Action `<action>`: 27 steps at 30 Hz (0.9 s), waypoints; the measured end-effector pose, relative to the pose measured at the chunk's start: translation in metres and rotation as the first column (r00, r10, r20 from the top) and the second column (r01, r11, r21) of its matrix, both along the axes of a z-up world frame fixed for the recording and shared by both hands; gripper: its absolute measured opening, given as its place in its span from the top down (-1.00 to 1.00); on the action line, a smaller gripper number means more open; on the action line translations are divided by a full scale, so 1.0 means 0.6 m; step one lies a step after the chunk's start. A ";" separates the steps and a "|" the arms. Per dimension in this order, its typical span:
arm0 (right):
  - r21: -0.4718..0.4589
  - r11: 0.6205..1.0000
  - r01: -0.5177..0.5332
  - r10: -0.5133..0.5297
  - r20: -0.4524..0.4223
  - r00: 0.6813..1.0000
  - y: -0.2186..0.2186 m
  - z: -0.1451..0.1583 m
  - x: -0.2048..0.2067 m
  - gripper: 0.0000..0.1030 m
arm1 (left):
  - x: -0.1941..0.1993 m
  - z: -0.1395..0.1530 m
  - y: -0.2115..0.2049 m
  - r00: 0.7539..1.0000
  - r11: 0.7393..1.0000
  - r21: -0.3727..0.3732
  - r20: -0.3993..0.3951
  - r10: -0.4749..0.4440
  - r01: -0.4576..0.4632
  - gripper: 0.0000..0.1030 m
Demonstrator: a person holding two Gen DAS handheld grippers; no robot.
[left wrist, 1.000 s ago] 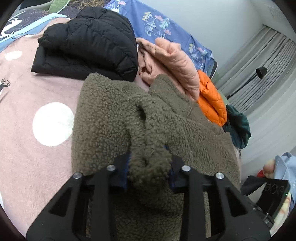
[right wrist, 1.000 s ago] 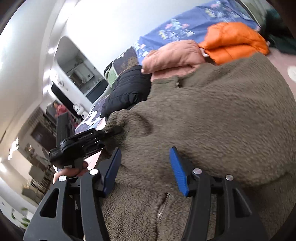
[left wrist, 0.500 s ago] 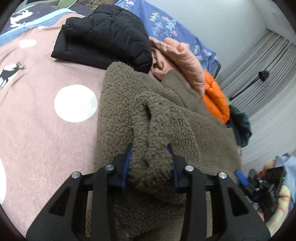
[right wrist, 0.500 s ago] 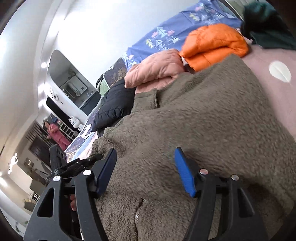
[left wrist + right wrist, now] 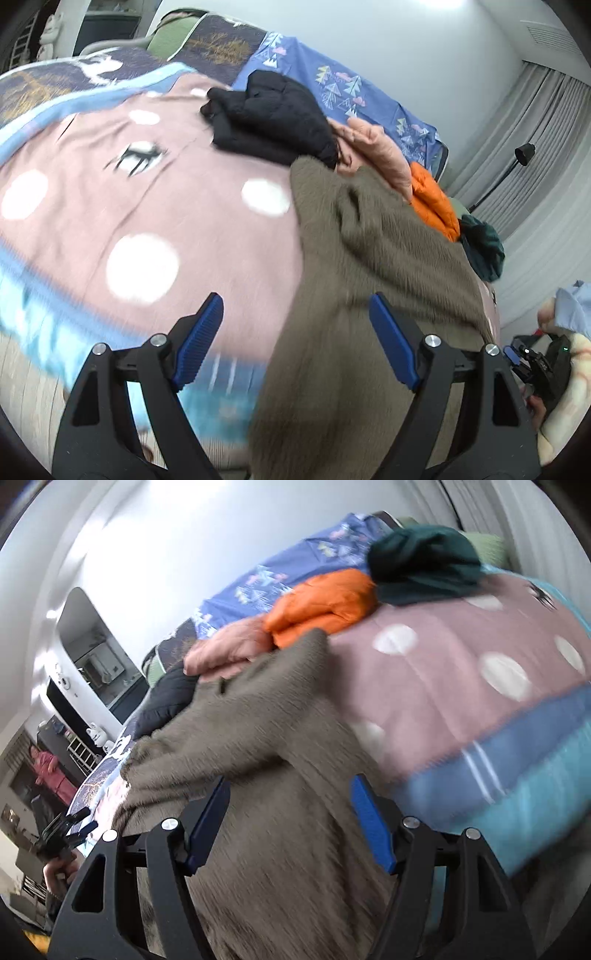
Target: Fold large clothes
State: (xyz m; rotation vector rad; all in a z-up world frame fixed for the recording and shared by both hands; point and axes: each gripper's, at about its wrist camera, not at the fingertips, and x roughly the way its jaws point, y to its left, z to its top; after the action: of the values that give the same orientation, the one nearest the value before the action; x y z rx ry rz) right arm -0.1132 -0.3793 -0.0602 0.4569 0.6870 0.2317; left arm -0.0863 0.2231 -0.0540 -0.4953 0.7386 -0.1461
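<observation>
Olive-brown fleece jacket (image 5: 373, 258) spread over the near edge of the bed (image 5: 129, 206), lower part draping off that edge, collar end reaching toward the far side. Left gripper (image 5: 295, 339) wide open, blue pads (image 5: 199, 336) well apart, nothing clamped; right-hand pad over the fleece, left-hand pad over the pink dotted blanket. Right gripper (image 5: 288, 827) likewise wide open, fleece lying between and beneath the fingers but not pinched; contact with the pads cannot be confirmed owing to motion blur. Black puffer jacket (image 5: 273, 118) folded toward the far edge of the bed, touching the top corner of the fleece. Pink jacket (image 5: 380, 155) just beside it along the far edge, then orange jacket (image 5: 432, 199), then dark green garment (image 5: 484, 251) nearest the far right corner. Blue patterned sheet (image 5: 369, 88) along the far side behind the pile. Same row visible in the right wrist view: pink jacket (image 5: 229, 650), orange jacket (image 5: 325, 602), dark green garment (image 5: 421, 561). Both views blurred.
</observation>
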 end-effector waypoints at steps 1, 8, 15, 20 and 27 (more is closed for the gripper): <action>-0.020 1.000 0.006 -0.006 -0.019 1.000 -0.007 -0.007 -0.011 -0.33 | -0.022 -0.006 0.000 1.000 1.000 0.005 -0.015 -0.010 0.010 -0.58; -0.073 0.997 0.023 -0.035 -0.159 0.987 -0.044 -0.071 -0.067 -0.33 | -0.111 -0.067 -0.024 0.988 0.999 0.014 -0.150 -0.036 0.039 -0.58; -0.071 0.997 -0.026 0.005 -0.276 0.961 -0.053 -0.148 -0.111 -0.33 | -0.169 -0.127 -0.065 0.961 0.993 -0.002 -0.253 -0.113 0.116 -0.58; 0.034 0.995 -0.092 0.098 -0.326 0.940 -0.053 -0.205 -0.122 -0.33 | -0.194 -0.176 -0.082 0.934 0.990 -0.018 -0.328 -0.139 0.140 -0.59; 0.130 0.973 -0.189 0.223 -0.342 0.913 -0.020 -0.266 -0.128 -0.33 | -0.201 -0.246 -0.108 0.899 0.977 -0.119 -0.386 -0.208 0.175 -0.40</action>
State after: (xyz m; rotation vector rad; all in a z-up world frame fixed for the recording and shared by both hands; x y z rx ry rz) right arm -0.1901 -0.3913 -0.2199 0.5227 1.0860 0.3882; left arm -0.2069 0.1584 -0.2018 -0.5366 1.1860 -0.2654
